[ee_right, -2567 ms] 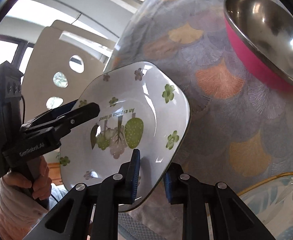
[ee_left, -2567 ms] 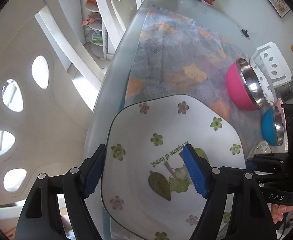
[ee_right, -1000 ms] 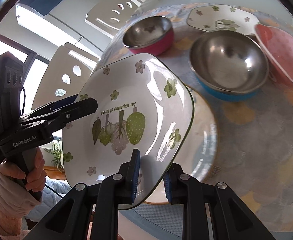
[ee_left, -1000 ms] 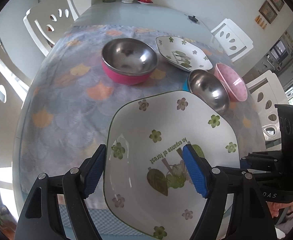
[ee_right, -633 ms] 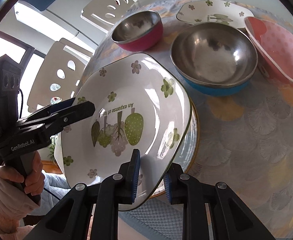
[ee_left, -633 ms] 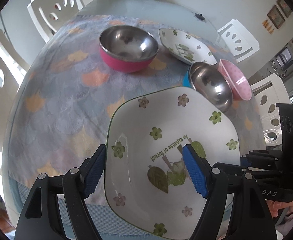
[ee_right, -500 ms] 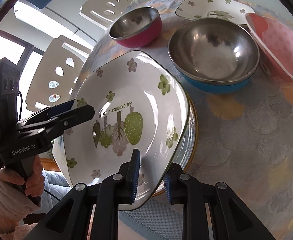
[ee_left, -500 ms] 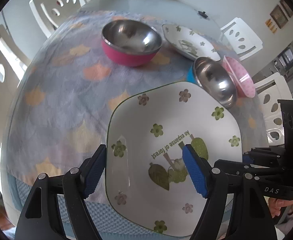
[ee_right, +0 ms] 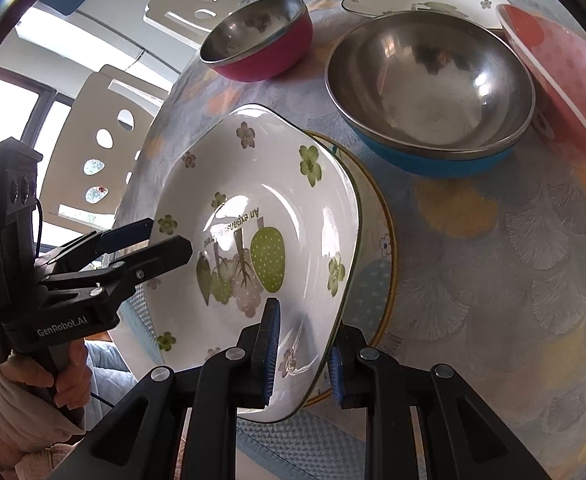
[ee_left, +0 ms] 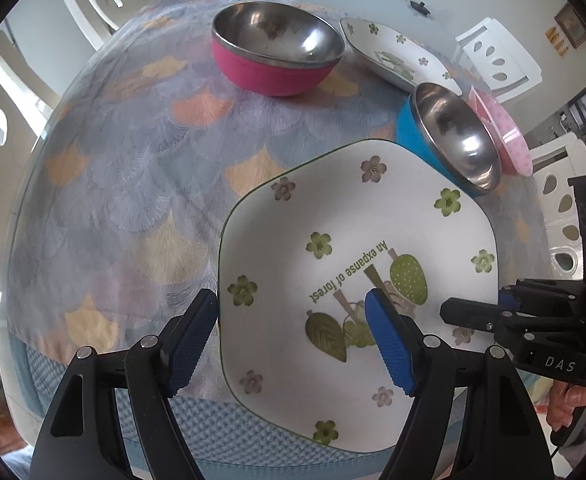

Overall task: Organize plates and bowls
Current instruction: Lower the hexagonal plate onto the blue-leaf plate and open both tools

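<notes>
between right tool [ee_right: 301,350] pads: floral plate [ee_right: 261,216] rim, clamped; left tool [ee_left: 293,340] open astride opposite edge.

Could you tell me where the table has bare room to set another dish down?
The widest free patch is patterned tablecloth left of the held white floral square plate, in front of the pink steel bowl. The right side is crowded: blue steel bowl, pink dotted bowl, second floral plate.
</notes>
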### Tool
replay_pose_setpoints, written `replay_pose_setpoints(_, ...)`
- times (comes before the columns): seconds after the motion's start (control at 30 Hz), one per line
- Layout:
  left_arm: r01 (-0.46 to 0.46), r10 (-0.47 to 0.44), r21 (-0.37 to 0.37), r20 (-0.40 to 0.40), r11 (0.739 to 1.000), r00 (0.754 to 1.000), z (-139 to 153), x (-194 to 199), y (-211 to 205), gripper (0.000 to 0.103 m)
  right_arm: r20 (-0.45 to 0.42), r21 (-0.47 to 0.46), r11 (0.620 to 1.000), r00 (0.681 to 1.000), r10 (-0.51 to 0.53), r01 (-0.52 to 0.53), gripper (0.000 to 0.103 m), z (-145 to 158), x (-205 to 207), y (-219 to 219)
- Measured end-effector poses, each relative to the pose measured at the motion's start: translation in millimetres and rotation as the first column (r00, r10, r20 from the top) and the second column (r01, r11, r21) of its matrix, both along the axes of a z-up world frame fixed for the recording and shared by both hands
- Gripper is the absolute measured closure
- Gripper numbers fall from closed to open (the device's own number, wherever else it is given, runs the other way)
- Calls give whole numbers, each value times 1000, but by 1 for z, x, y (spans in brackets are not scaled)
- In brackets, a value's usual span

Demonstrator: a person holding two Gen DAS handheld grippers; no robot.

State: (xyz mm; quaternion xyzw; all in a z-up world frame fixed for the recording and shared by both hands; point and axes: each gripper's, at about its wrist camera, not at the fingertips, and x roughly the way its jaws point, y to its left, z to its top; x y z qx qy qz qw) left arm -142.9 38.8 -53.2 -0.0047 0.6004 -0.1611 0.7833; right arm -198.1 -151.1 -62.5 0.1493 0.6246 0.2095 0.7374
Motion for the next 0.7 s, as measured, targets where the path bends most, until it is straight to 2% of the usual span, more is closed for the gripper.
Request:
replay_pose_setpoints(0.03,31,-31,-77,1,997,1000,4,-2,-4,30,-3,7,1000,1000,-7,7,82,0,0,0)
replay_pose_setpoints(0.07,58,-57,-106,14,993,998,9,-5,-11,30,-9,6,1000,1000,-7,7,81,-1,1,1)
replay_pose_setpoints(0.1,91,-88,-92,33,992,996,13,-9,-19,30,-13,9,1000,1000,-6,6,81,-2,1,3)
replay_pose_setpoints(0.17,204,-204,4,88,979,975,19,-19,-47,30,-9,-5,1000,1000,-5,5,82,-2,1,7)
replay_pose_setpoints(0.2,229,-231,31,100,973,968,20,-22,-54,34,-10,-18,1000,1000,-7,7,83,-3,1,6)
replay_pose_setpoints(0.23,240,-243,44,95,970,965,19,-23,-57,33,-16,-46,999,999,-29,28,84,-5,1,3)
replay_pose_setpoints(0.33,216,-218,45,39,975,975,9,-20,-53,33,-52,-18,996,995,-90,89,84,-12,-2,-11)
replay_pose_setpoints(0.4,185,-186,41,18,982,982,5,-17,-46,33,-38,-3,995,994,-100,100,84,-8,-5,-15)
replay_pose_setpoints(0.5,129,-130,47,9,990,991,5,-13,-33,32,-27,-22,995,995,-98,98,84,-4,-7,-15)
replay_pose_setpoints(0.53,113,-114,48,8,992,993,6,-12,-29,28,-33,-23,995,994,-101,100,84,-4,-8,-14)
replay_pose_setpoints(0.7,45,-45,73,1,996,999,6,-7,-7,28,-70,-23,991,989,-132,130,84,-10,-7,-11)
